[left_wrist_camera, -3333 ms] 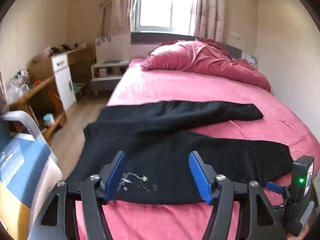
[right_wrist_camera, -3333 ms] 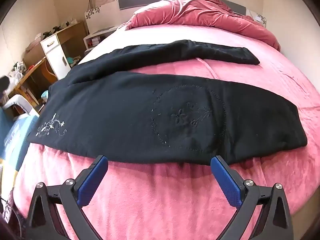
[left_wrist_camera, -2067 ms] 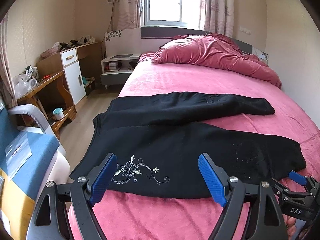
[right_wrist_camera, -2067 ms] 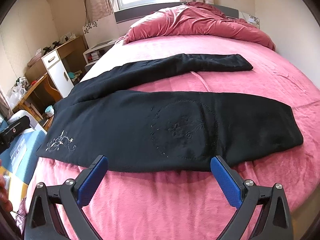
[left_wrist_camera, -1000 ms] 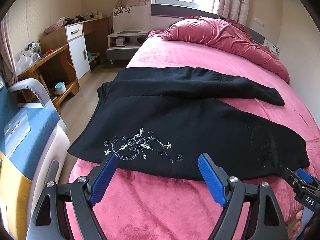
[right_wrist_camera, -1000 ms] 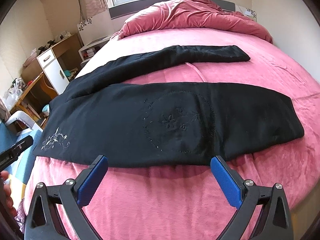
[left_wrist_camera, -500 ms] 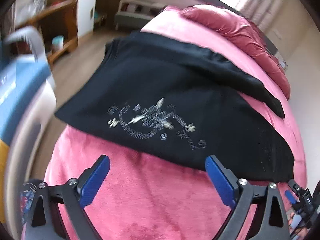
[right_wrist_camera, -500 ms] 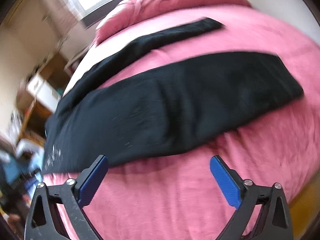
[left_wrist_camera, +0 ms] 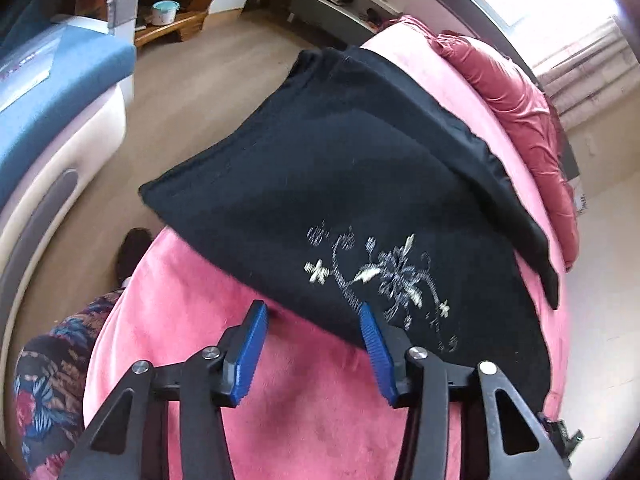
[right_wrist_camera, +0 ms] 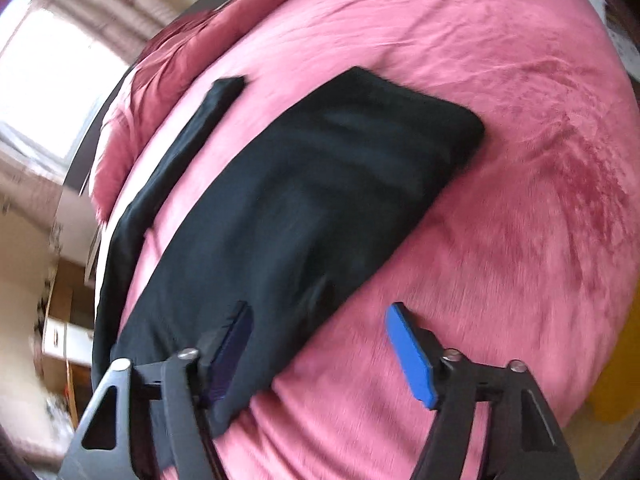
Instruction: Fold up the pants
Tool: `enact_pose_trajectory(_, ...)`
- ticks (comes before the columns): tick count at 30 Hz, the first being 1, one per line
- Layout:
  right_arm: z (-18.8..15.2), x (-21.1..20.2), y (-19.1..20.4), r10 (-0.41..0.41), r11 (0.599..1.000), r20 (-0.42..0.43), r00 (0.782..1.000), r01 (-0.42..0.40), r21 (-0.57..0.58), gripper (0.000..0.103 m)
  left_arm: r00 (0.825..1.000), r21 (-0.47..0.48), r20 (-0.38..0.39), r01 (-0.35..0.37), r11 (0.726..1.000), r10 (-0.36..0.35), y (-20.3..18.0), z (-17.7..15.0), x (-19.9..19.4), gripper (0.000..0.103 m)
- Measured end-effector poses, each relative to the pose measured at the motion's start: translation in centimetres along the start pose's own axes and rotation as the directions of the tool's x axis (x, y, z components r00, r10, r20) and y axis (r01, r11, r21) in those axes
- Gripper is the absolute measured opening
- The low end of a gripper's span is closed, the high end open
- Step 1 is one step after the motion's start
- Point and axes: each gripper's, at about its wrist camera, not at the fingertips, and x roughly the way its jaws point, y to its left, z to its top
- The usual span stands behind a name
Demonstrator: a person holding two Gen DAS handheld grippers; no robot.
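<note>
Your left tongs and right tongs are both closing – half spread, each straddling the near edge of the black pants, not yet pinching.

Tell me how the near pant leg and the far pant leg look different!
The near pant leg looks wide and lies close to the right gripper, whose jaws are closing over its edge. The far pant leg looks thin and lies up by the rumpled quilt, untouched. Both are black and lie flat on the pink bed.
</note>
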Motion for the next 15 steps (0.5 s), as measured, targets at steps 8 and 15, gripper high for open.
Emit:
enact_pose_trajectory(8,3.2,2.4,0.6,-0.037,0.999,0.007,0.999,0.037,-0.011,0.053,1.000,-0.061,0.013,0.012,0.998,-0.011,0.8,1.9,0.8,0.035)
enact_pose_trajectory(15,4.9,2.7,1.5,-0.078,0.993,0.002,0.997,0.078,-0.092,0.020,0.999,-0.046,0.039,-0.025,0.999,0.026,0.4,2.8,0.3,0.007)
